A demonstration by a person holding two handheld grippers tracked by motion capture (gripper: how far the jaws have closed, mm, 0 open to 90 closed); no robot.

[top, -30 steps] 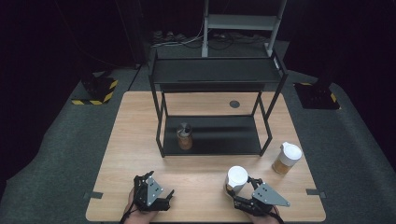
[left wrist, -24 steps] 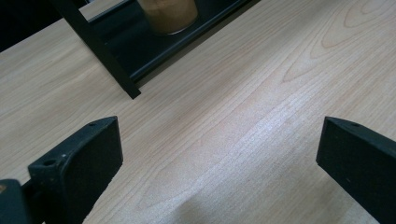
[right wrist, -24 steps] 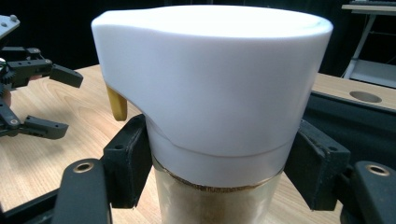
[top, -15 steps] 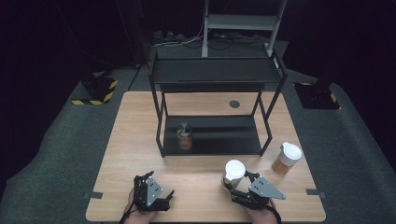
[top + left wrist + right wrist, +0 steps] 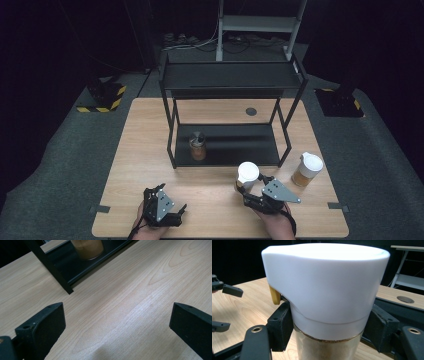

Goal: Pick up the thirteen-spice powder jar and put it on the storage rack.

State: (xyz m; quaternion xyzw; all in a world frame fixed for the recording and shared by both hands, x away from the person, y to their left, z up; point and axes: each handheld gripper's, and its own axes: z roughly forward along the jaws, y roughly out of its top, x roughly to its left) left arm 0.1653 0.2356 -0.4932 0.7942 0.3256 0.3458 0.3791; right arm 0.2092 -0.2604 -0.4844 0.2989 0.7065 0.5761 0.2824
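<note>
**Held jar close to the rack's front edge: a knock or a slip is the risk**

The right hand-held gripper (image 5: pixel 248 187) is clamped on a white-lidded jar (image 5: pixel 247 175) of brown powder. In the right gripper view its two black jaws press on opposite sides of the jar (image 5: pixel 325 302) just under the white lid, where the lid meets the clear body. That is a high and narrow hold; if the pads sit partly on the smooth lid skirt, the jar could slide down or tip between them, and a loose lid might let powder spill. A small yellow tab shows at the lid's edge on one side, so the lid may be a flip type that could catch.

The jar stands upright between the jaws, ahead of the hand, above the bench (image 5: pixel 150 145) near its front. Just beyond it is the black rack (image 5: pixel 230 80), whose lower shelf already carries a small jar (image 5: pixel 197 146). I judge that moving forward too low would strike the shelf's front edge or a leg, and too far left would hit that jar.

A second white-lidded jar (image 5: pixel 307 170) stands on the bench to the right, near enough for the hand to brush.

The left hand-held gripper (image 5: pixel 180 210) rests at the bench front, jaws wide apart with nothing between them.
</note>
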